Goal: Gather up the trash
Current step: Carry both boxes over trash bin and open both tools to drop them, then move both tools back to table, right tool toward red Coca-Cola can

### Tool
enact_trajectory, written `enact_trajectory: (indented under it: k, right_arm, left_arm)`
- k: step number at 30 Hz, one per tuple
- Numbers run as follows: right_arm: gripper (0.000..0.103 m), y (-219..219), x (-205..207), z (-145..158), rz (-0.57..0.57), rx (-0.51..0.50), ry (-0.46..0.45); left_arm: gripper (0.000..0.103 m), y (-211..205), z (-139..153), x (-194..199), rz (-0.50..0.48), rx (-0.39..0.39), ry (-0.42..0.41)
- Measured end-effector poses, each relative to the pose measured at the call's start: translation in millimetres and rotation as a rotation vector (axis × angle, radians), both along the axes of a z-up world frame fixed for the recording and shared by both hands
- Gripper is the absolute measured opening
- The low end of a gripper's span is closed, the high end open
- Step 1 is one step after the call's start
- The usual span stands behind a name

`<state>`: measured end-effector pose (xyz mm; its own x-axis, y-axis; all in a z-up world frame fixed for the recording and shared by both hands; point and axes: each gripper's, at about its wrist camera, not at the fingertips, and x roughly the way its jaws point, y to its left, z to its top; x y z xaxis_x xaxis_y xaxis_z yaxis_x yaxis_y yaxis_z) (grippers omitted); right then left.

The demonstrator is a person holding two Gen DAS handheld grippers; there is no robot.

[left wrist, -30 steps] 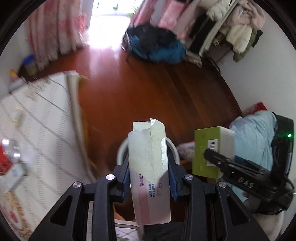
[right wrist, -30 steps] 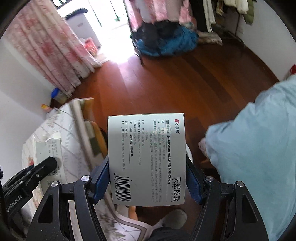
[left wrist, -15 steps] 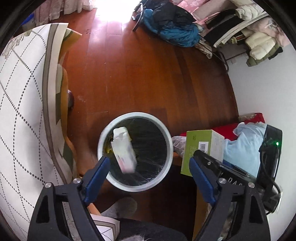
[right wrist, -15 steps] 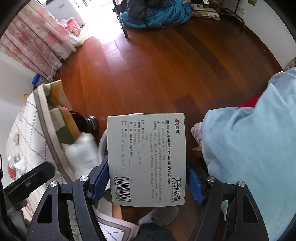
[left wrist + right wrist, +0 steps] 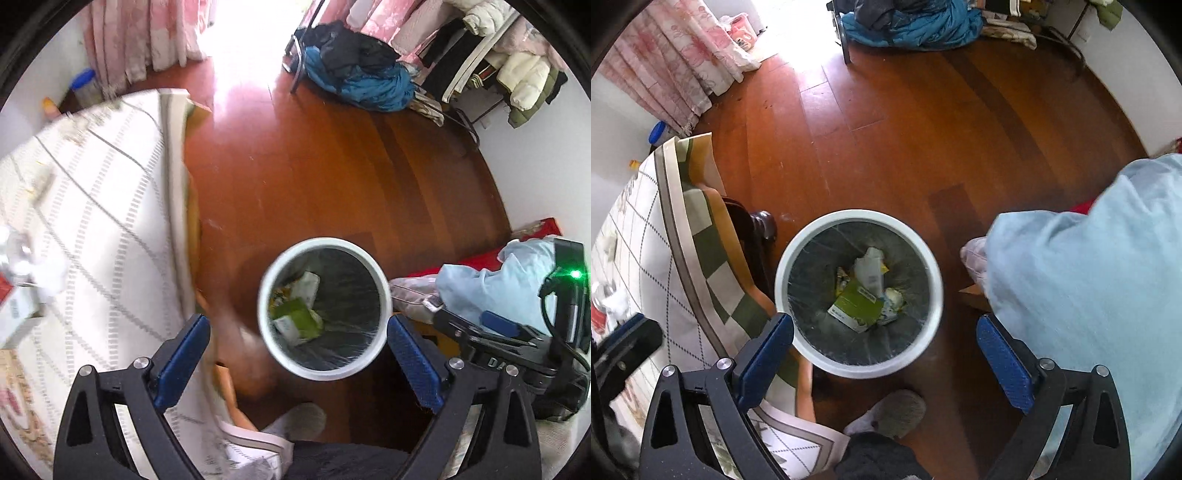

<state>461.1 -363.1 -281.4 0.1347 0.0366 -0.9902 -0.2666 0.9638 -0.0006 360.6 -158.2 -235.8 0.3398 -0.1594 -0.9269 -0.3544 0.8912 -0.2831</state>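
A round white bin (image 5: 375, 273) (image 5: 932, 280) with a dark liner stands on the wooden floor beside the table. Inside lie a green box (image 5: 297, 321) (image 5: 857, 304), a white carton (image 5: 307, 286) (image 5: 870, 269) and small scraps. My left gripper (image 5: 297, 352) is open and empty above the bin's near rim. My right gripper (image 5: 884, 350) is open and empty, also above the bin's near rim. The right gripper's body (image 5: 517, 343) shows at the right of the left wrist view.
A table with a white patterned cloth (image 5: 92, 229) (image 5: 646, 236) stands left of the bin, with blurred items at its left edge. The person's light blue sleeve (image 5: 1082, 273) and slippered foot (image 5: 897, 410) are close by. Clothes are heaped (image 5: 362, 81) at the far wall.
The left gripper opened and its white carton fell into the bin. Then the right gripper opened and its green box dropped in as well. Both now hang empty over the bin.
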Motion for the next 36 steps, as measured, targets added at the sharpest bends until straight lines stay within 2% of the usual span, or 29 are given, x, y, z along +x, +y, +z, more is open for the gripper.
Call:
enact_trajectory:
  k: [9, 13, 19, 22, 24, 27, 30, 33, 35, 36]
  right_arm:
    - [0.101, -5.4, -47.2, 70.6, 0.003, 0.025, -0.123]
    - [0.101, -1.0, -68.0, 109.4, 0.001, 0.063, -0.194]
    - [0.101, 24.0, -93.3, 164.0, 0.022, 0.158, -0.270]
    - [0.101, 57.3, -107.3, 184.7, 0.076, 0.217, -0.282]
    - [0.101, 82.5, -115.4, 187.4, 0.121, 0.235, -0.275]
    - [0.101, 135.9, -128.3, 174.9, 0.216, 0.254, -0.233]
    - [0.101, 194.1, -141.9, 148.4, 0.297, 0.273, -0.160]
    - [0.101, 245.0, -153.7, 108.9, 0.280, 0.304, -0.052]
    - [0.101, 272.8, -160.9, 77.7, 0.220, 0.332, 0.021]
    - [0.101, 282.5, -166.8, 63.4, 0.191, 0.344, 0.046]
  left_arm:
    - [0.098, 3.5, 63.0, -34.5, 0.003, 0.165, -0.101]
    - [0.098, 8.8, 92.1, -48.1, 0.016, 0.207, -0.160]
    - [0.098, 48.5, 140.5, -79.3, 0.088, 0.260, -0.247]
    - [0.098, 82.7, 148.2, -103.5, 0.155, 0.299, -0.256]
    - [0.098, 115.8, 141.3, -127.1, 0.226, 0.329, -0.234]
    - [0.098, 157.8, 119.1, -158.8, 0.322, 0.384, -0.172]
    - [0.098, 209.6, 72.2, -204.7, 0.455, 0.400, -0.062]
    - [0.098, 245.7, 24.0, -239.3, 0.550, 0.408, 0.054]
    - [0.098, 268.5, -17.7, -262.0, 0.599, 0.384, 0.149]
    - [0.098, 273.9, -28.6, -268.3, 0.608, 0.374, 0.175]
